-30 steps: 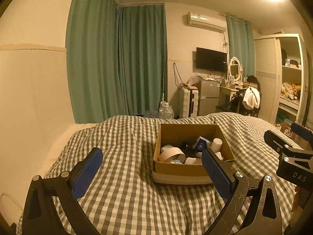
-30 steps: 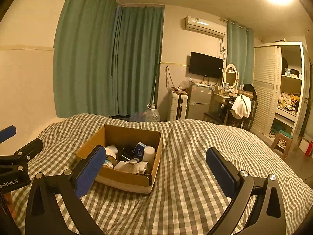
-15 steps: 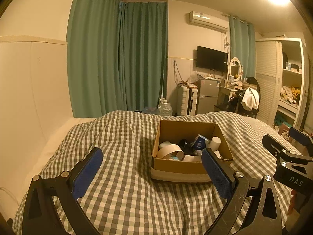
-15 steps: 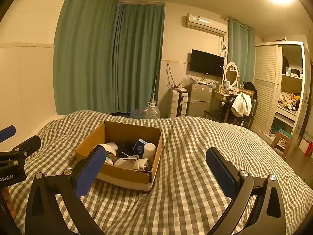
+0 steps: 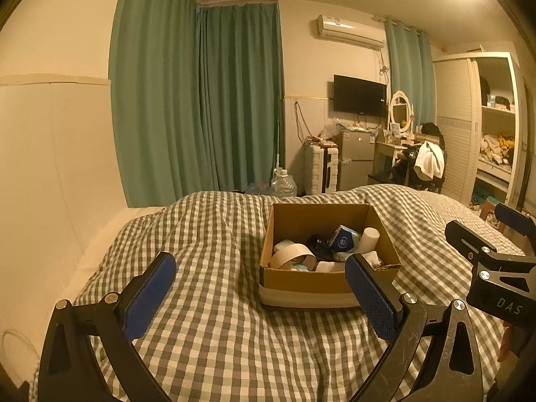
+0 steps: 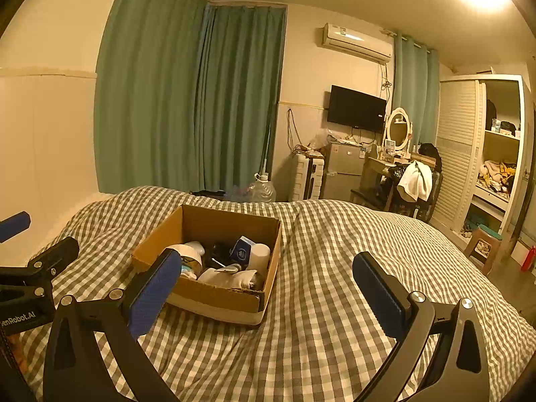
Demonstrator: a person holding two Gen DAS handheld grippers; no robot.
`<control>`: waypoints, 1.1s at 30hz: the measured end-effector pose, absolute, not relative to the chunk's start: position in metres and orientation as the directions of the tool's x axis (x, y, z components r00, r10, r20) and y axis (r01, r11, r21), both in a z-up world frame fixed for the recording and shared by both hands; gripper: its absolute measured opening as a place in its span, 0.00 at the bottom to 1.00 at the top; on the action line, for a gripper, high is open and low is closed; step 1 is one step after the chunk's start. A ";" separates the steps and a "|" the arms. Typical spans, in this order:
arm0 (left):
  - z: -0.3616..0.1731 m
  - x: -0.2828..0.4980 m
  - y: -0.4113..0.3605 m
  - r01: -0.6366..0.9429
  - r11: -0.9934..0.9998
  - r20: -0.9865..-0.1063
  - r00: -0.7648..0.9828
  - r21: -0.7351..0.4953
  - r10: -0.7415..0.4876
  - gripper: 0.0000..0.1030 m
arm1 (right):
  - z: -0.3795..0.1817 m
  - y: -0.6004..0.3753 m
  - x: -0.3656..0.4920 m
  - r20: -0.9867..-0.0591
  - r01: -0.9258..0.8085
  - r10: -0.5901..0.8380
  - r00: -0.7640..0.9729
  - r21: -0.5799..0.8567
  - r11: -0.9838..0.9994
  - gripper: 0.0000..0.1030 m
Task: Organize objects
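1. Bed (image 5: 214,335), checked cover: soft, so I'd press lightly.
2. Cardboard box (image 5: 301,283) sits mid-bed, small items (image 5: 341,241) piled inside; packed or awaiting sorting, can't tell.
3. Left gripper (image 5: 261,288) and right gripper (image 6: 264,281): fingers apart, holding nothing, short of the box.

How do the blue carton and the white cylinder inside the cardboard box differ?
The blue carton is box-shaped, printed and tilted; the white cylinder is round, plain and stands roughly upright. The carton lies nearer the box's middle, the cylinder by its right wall. Both rest side by side in the cardboard box.
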State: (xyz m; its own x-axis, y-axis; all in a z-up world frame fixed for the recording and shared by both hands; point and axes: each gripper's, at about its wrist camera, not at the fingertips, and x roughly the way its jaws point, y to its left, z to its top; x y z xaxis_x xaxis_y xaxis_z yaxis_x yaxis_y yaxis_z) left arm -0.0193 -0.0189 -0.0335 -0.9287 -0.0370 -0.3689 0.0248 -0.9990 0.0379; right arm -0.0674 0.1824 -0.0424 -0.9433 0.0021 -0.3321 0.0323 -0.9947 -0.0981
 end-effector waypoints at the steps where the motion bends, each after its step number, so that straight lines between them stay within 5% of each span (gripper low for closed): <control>1: -0.033 -0.019 -0.019 0.026 -0.999 -0.364 -0.931 0.037 -0.038 1.00 | -0.042 0.183 -0.067 -0.332 0.033 0.002 -0.943 -0.099 -0.995 1.00; 33: -0.040 -0.020 -0.022 0.029 -0.999 -0.391 -0.920 0.031 -0.039 1.00 | -0.048 0.182 -0.066 -0.346 0.041 -0.005 -0.938 -0.097 -0.994 1.00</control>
